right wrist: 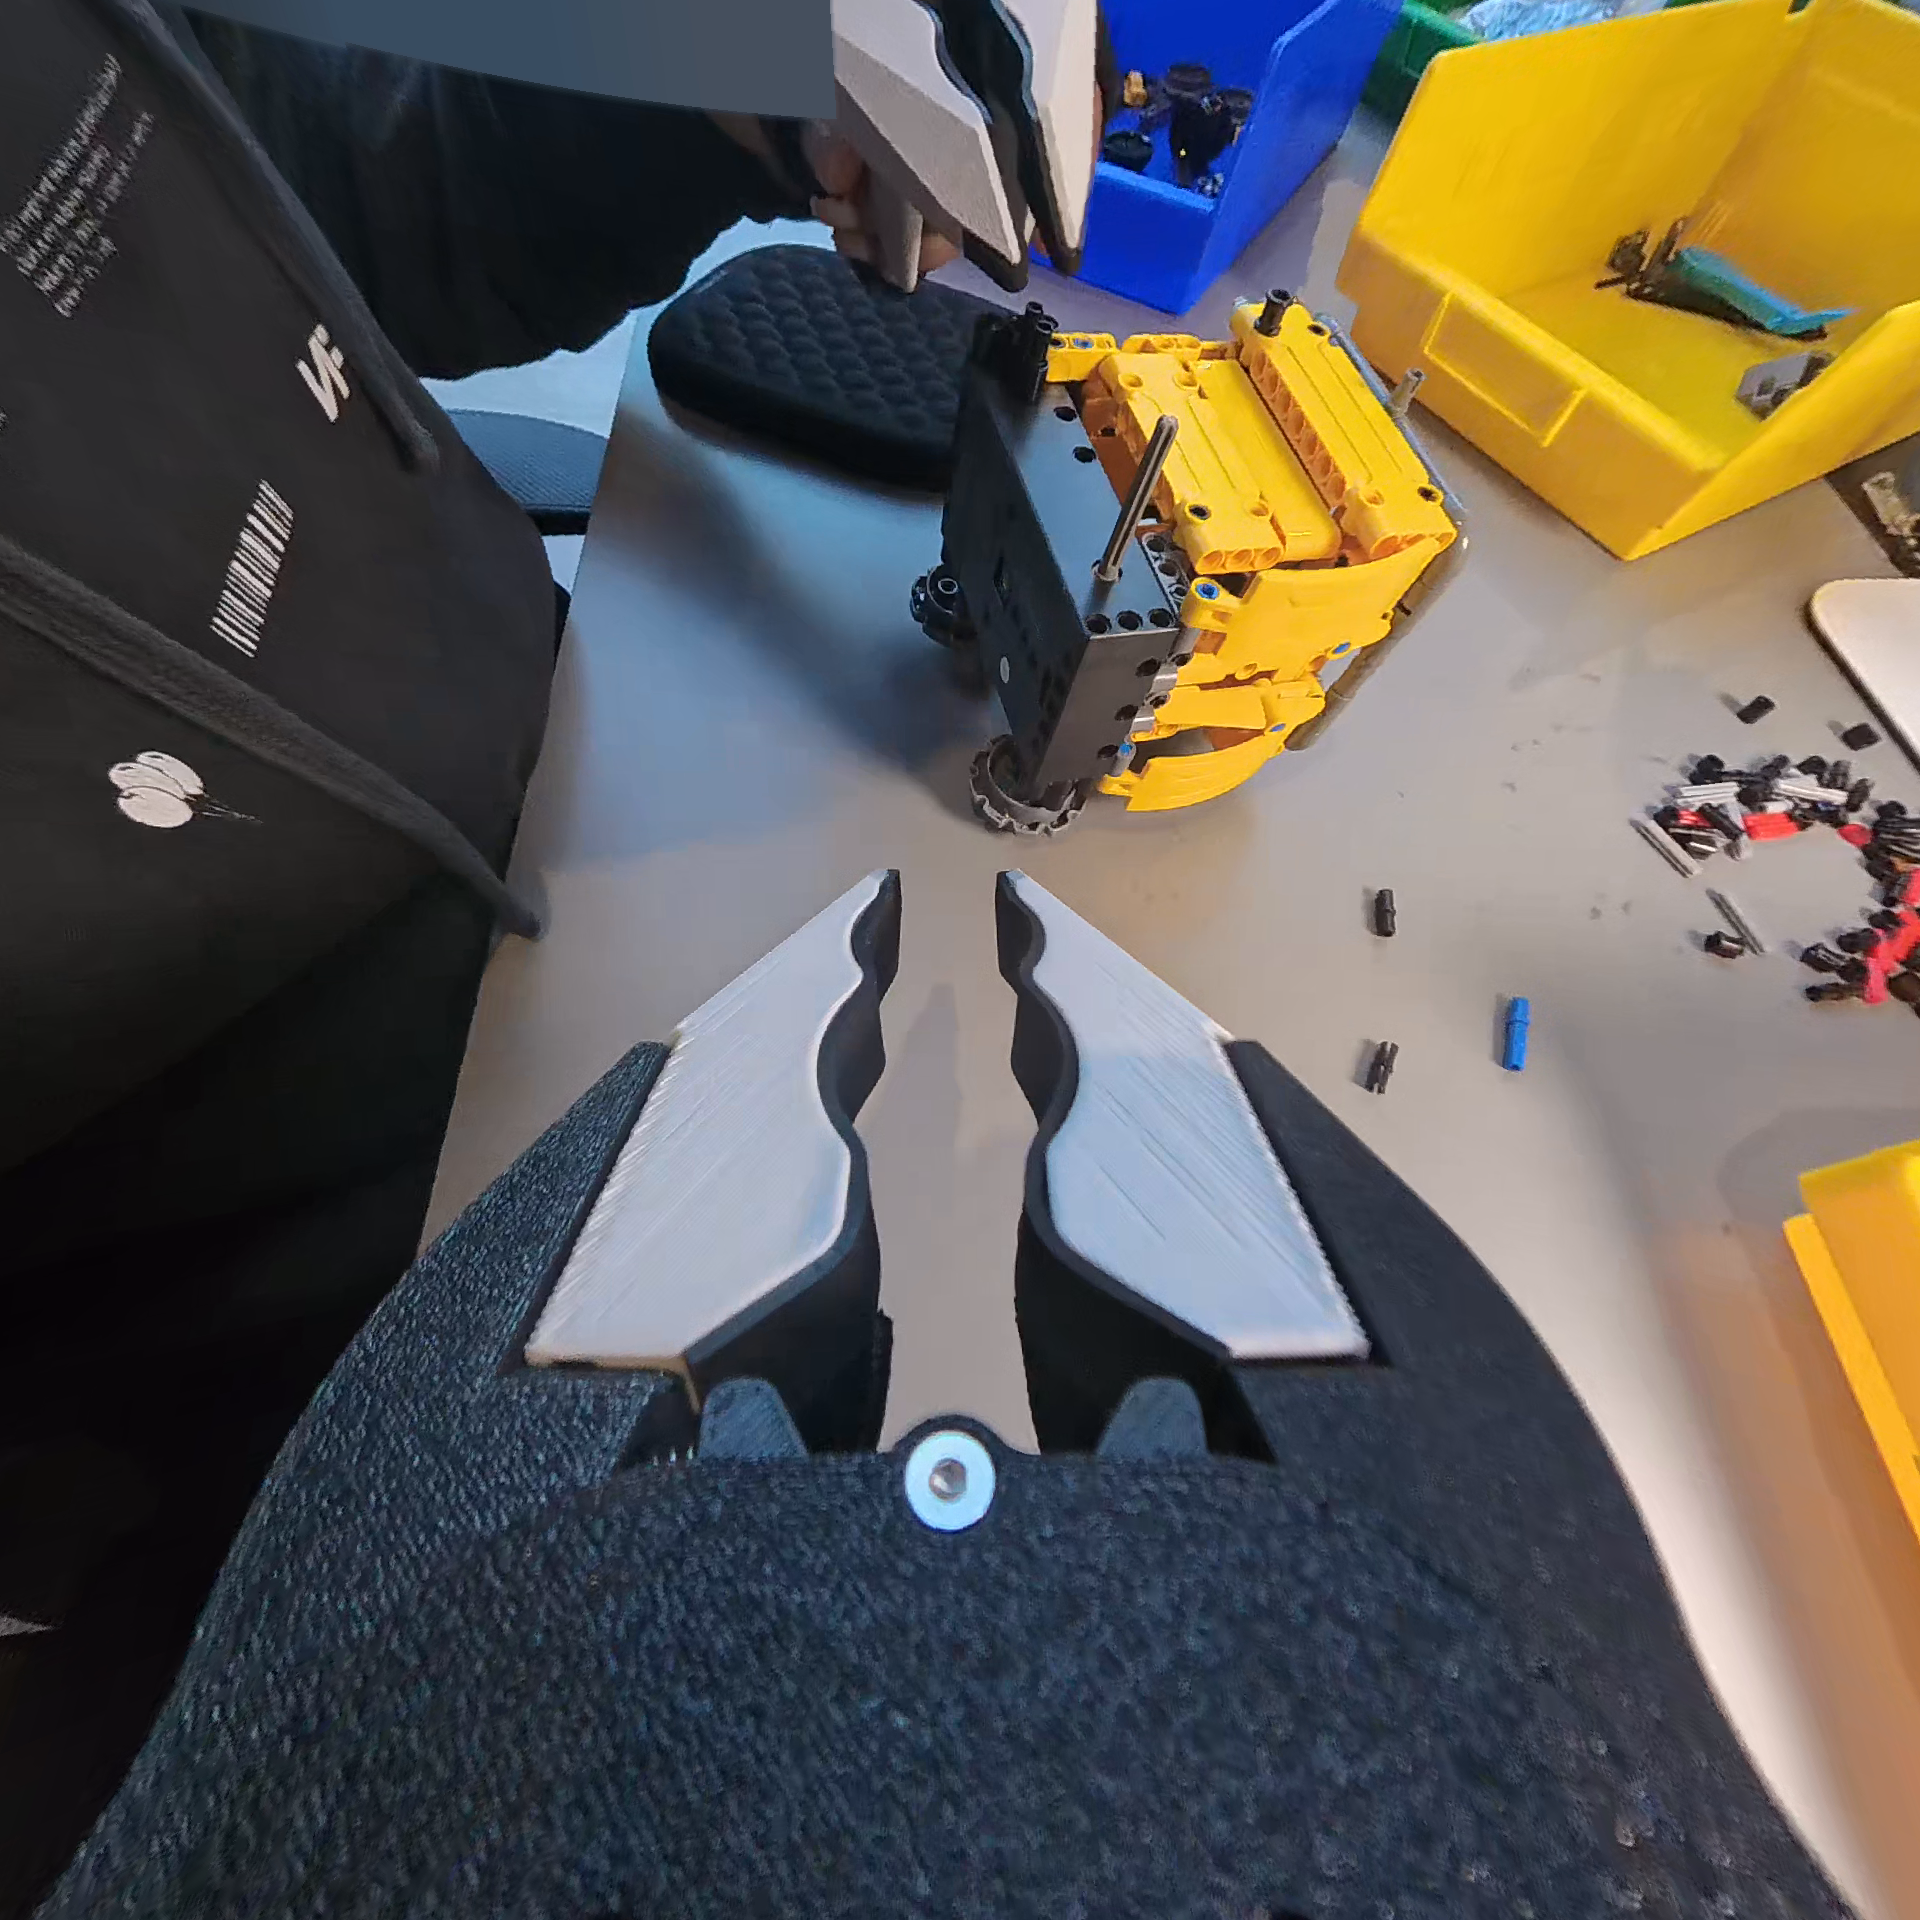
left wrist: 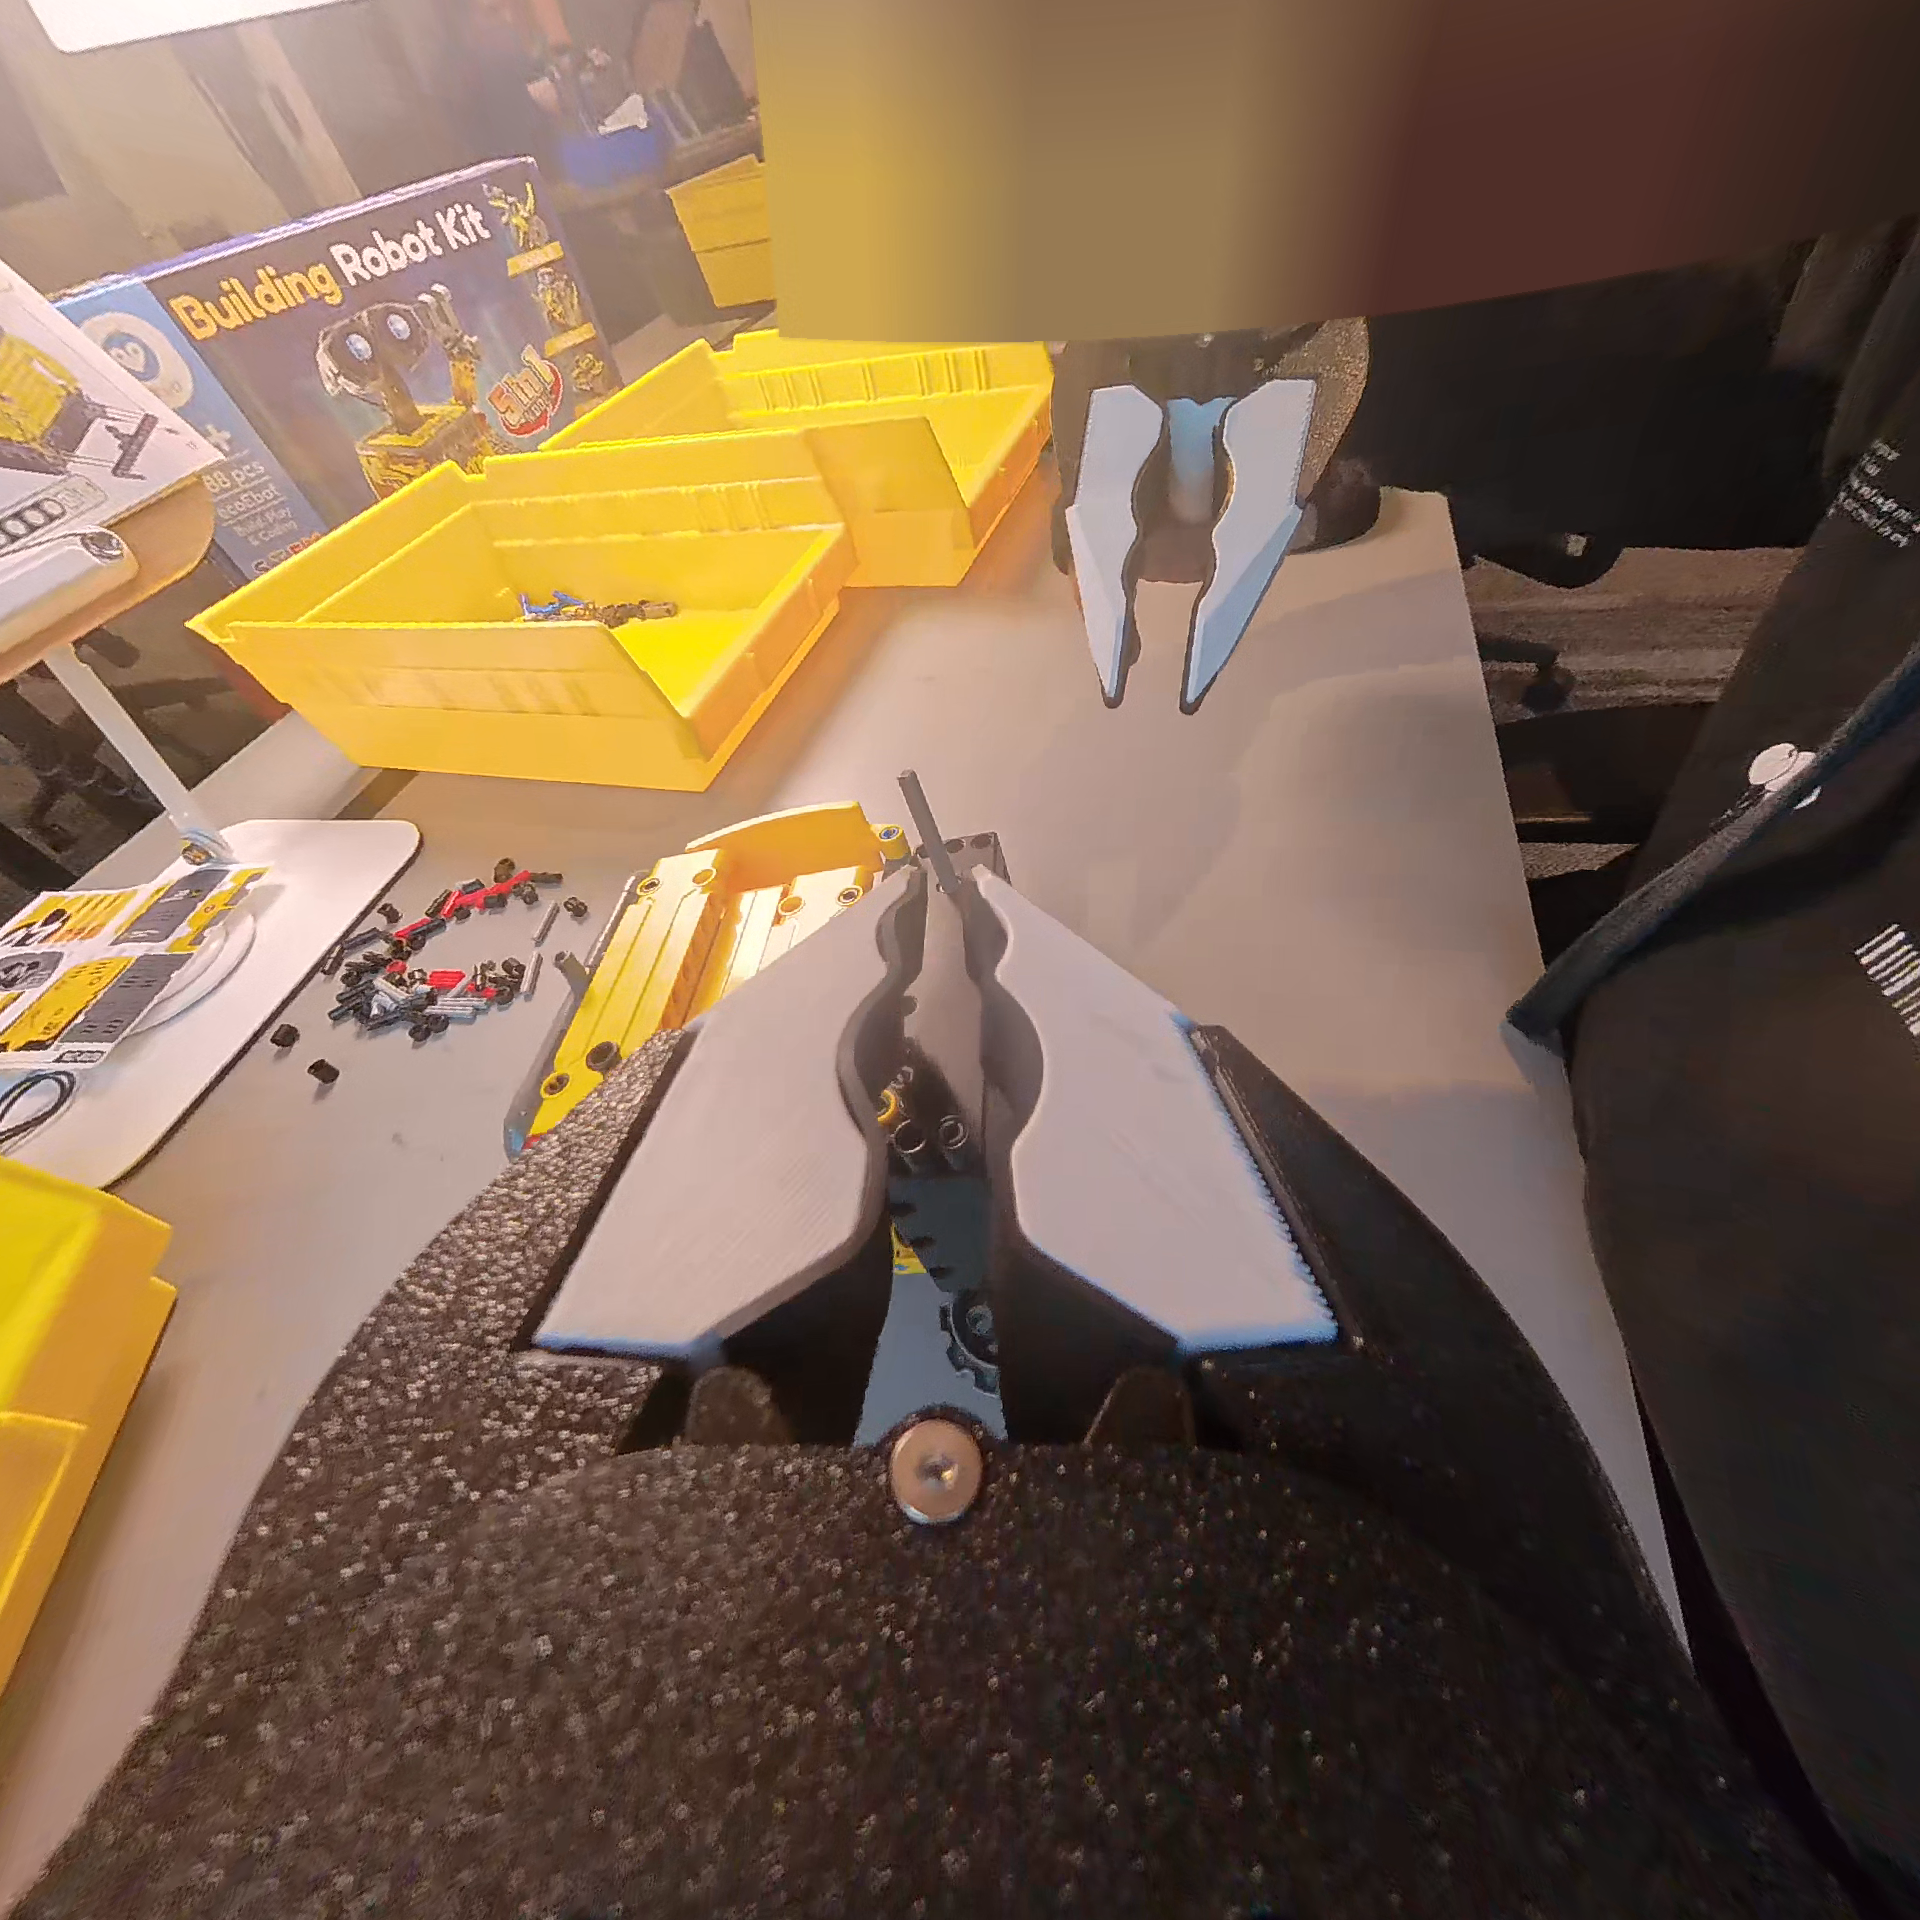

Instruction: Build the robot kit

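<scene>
Your left gripper (left wrist: 948,883) was nearly closed above the yellow-and-black brick model (right wrist: 1195,561); your right gripper (right wrist: 945,883) stood open, empty, over grey table (right wrist: 727,644). Around: loose pins (left wrist: 436,956), yellow bins (left wrist: 520,644), kit box (left wrist: 384,343).

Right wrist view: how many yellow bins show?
2. One yellow bin sits upper right, beyond the brick model; another is cut off at the right edge. More may lie outside the frame.
</scene>
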